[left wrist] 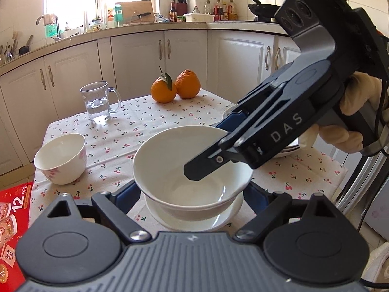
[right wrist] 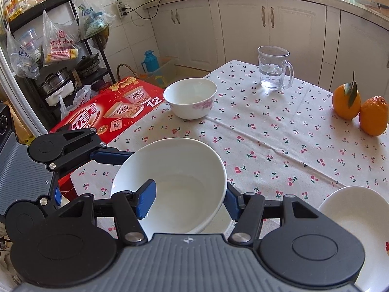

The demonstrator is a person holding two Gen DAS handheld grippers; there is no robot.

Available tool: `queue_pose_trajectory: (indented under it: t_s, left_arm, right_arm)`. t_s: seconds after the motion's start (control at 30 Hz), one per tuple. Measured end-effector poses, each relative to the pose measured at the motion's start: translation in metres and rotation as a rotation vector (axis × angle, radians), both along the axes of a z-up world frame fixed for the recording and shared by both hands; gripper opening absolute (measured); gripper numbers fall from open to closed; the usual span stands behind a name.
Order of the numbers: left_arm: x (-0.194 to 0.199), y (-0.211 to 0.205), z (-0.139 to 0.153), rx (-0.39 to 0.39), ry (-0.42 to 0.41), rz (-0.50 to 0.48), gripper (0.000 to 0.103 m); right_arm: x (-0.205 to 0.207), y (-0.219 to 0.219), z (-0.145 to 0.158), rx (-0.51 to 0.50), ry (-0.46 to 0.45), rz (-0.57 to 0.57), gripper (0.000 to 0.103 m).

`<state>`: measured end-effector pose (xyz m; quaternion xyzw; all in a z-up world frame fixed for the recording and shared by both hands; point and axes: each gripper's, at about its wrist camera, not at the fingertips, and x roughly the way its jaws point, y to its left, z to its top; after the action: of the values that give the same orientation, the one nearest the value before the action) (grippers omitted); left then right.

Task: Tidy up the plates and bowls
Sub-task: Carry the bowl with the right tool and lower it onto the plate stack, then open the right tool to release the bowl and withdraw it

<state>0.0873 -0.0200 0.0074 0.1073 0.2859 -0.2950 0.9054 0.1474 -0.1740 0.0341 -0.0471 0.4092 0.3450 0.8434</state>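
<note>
A plain white bowl (left wrist: 184,160) (right wrist: 175,170) sits over a second white dish (left wrist: 194,219) near the front of the cherry-print table (left wrist: 145,121). My right gripper (left wrist: 209,148) (right wrist: 188,199), held by a gloved hand (left wrist: 352,121), is shut on the bowl's right wall, with one finger inside and one outside. My left gripper (left wrist: 194,194) has a blue finger on each side of the two pieces. The bowl's rim hides where those fingers touch. One left finger (right wrist: 109,157) shows behind the bowl. A smaller bowl with pink flowers (left wrist: 60,163) (right wrist: 190,98) stands apart at the table's left.
A glass mug of water (left wrist: 98,102) (right wrist: 273,68) and two oranges (left wrist: 175,87) (right wrist: 359,107) stand at the back of the table. More white dishes (left wrist: 284,153) (right wrist: 355,219) lie at the right edge. A red carton (left wrist: 14,219) (right wrist: 109,107) sits beside the table's left edge.
</note>
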Motion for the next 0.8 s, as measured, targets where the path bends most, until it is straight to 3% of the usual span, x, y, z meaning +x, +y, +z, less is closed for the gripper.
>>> queue_pose_trajectory:
  t_s: [0.8]
  left_arm:
    - [0.012, -0.001, -0.014, 0.007, 0.054, -0.002, 0.091]
  right_arm:
    - [0.008, 0.004, -0.020, -0.025, 0.030, 0.002, 0.065]
